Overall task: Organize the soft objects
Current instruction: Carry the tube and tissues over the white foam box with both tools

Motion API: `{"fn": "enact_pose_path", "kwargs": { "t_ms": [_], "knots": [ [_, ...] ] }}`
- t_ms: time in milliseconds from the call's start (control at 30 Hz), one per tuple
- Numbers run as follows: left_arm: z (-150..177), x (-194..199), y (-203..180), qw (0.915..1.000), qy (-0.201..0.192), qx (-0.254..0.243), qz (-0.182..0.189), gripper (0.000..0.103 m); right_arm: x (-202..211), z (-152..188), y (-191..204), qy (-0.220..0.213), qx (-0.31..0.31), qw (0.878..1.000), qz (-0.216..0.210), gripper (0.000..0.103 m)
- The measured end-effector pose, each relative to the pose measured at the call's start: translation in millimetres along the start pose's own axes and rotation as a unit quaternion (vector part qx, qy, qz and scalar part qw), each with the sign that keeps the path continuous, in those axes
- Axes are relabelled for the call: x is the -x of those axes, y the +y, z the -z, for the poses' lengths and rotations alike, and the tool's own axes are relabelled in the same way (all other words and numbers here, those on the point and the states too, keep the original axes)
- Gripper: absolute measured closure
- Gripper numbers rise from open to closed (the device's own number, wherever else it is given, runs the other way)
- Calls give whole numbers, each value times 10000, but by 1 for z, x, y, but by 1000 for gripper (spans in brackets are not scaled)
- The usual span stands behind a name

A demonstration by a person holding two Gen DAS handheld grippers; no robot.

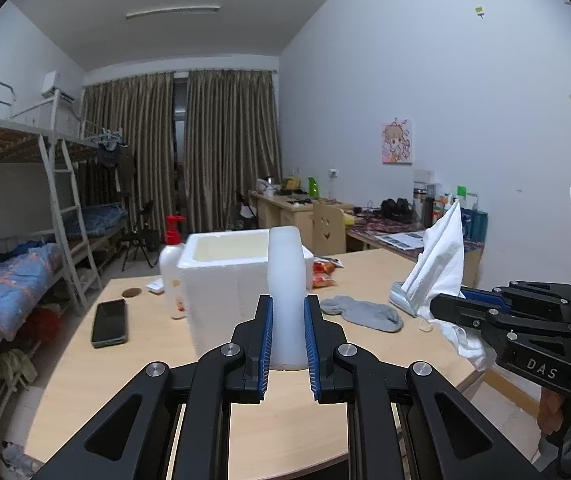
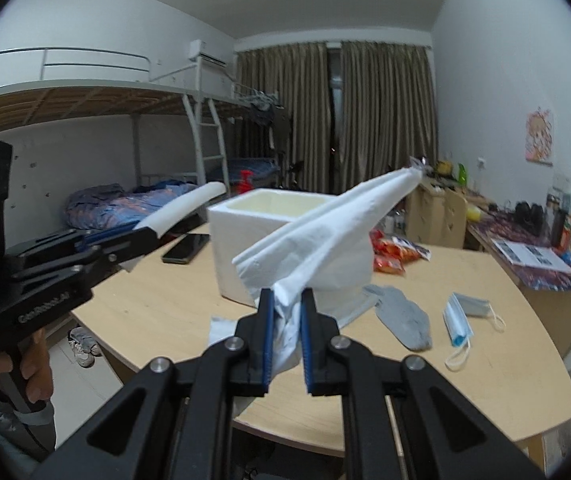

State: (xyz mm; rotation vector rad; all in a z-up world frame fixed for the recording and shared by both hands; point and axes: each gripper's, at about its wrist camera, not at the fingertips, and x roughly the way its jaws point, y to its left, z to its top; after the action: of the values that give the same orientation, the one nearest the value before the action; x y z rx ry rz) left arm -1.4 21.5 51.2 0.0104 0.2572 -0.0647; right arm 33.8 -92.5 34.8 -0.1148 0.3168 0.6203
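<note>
My left gripper (image 1: 288, 304) is shut on a white soft strip (image 1: 285, 264) that stands upright between its blue pads, above the wooden table (image 1: 125, 380). In the right wrist view the same left gripper (image 2: 145, 236) holds the strip (image 2: 189, 200) out toward the white foam box (image 2: 237, 264). My right gripper (image 2: 287, 296) is shut on a crumpled white tissue cloth (image 2: 337, 216) that stretches up and to the right in front of the box. The right gripper (image 1: 445, 306) and its cloth (image 1: 441, 256) also show at the right of the left wrist view. A grey sock (image 2: 405, 316) lies on the table.
Blue face masks (image 2: 461, 316) lie right of the sock. A black phone (image 1: 109, 322) and a white pump bottle (image 1: 171, 268) sit left of the foam box (image 1: 213, 292), with red snack packets (image 1: 323, 272) behind it. Bunk beds stand to the left, a cluttered desk to the right.
</note>
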Motion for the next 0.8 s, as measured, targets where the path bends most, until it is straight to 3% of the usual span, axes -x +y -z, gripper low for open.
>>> {"fn": "enact_pose_path", "kwargs": {
  "t_ms": [400, 800],
  "knots": [
    [-4, 28, 22, 9992, -218, 57, -318, 87, -12, -8, 23, -121, 297, 9987, -398, 88],
    [-14, 18, 34, 9991, -253, 90, -324, 87, -27, -22, 28, -132, 402, 9974, -589, 88]
  ]
}}
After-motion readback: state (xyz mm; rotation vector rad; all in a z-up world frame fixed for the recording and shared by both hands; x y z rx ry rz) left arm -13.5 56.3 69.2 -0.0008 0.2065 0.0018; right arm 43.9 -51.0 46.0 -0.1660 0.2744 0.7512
